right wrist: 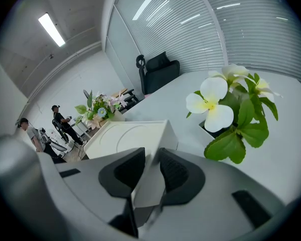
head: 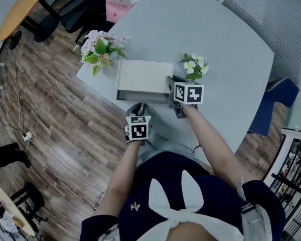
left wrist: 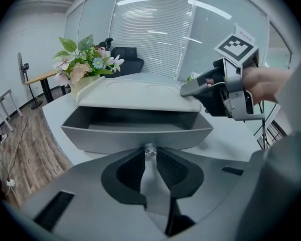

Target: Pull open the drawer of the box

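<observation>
Box [head: 143, 74] sits near the table [head: 215, 44] edge closest to the person, long axis left-right in the head view. The drawer [left wrist: 135, 134] faces the person and is slid partway out, so its inside shows in the left gripper view. The box lid lines up with the back of the drawer.

Left gripper [left wrist: 149, 155] is straight in front of the drawer face, centred on it and pointing down at it. Its jaws are nearly together, pinching the small clear knob [left wrist: 149, 149] at the tips.

Right gripper [right wrist: 150, 159] is at the box's right front corner, coming in from the person's side. Its jaws are narrow and clamped on the edge of the box wall, which runs between the pads.

Bouquet [head: 100, 46] stands just beside the box's left end. Potted flower [head: 194, 67] is just off the right end, near the right gripper.
</observation>
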Available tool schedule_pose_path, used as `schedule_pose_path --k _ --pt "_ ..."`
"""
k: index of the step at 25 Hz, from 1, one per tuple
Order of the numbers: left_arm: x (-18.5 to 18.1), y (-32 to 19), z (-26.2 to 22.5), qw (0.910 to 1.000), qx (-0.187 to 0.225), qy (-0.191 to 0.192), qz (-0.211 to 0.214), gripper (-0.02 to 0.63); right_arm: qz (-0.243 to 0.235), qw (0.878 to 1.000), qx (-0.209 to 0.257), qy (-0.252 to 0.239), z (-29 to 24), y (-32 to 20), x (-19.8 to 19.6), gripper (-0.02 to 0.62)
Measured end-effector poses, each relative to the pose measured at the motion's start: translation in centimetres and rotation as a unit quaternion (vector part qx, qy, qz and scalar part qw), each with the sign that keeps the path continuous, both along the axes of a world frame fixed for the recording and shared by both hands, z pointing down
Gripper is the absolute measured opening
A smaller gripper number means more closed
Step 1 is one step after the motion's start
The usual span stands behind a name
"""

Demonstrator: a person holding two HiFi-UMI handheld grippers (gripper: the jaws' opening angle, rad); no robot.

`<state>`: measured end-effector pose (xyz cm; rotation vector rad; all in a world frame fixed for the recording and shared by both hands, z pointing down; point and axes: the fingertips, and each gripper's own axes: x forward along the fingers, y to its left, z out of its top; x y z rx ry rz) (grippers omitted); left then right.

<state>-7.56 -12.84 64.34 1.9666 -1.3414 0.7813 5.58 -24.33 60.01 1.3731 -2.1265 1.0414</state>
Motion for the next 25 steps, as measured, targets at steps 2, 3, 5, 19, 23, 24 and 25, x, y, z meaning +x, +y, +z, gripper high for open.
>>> schedule_pose_path --k 2,3,5,19,23,24,25 --pt "-0.1 0.0 0.1 1.0000 0.001 -0.001 0.000 0.084 -0.001 1.000 0.001 0.001 0.1 -0.1 -0.1 0.098" --pt "-0.2 0.0 0.1 1.0000 0.003 -0.003 0.001 0.084 -0.001 1.000 0.001 0.001 0.1 -0.1 -0.1 0.098" --pt "-0.3 0.0 0.0 1.0000 0.007 -0.006 0.002 0.084 -0.003 1.000 0.002 0.003 0.2 -0.2 -0.1 0.098" --pt "-0.1 1.6 0.1 1.0000 0.000 -0.005 0.000 0.084 -0.001 1.000 0.004 0.007 0.1 -0.1 0.0 0.098" --pt "-0.2 2.0 0.0 1.0000 0.001 -0.004 -0.001 0.084 -0.002 1.000 0.004 0.006 0.1 -0.2 0.0 0.098" --pt "-0.2 2.0 0.0 1.0000 0.003 -0.005 -0.001 0.084 -0.002 1.000 0.004 0.006 0.0 -0.2 0.0 0.098" --pt "-0.2 2.1 0.0 1.0000 0.004 -0.005 -0.001 0.084 -0.002 1.000 0.004 0.004 0.0 -0.2 0.0 0.098"
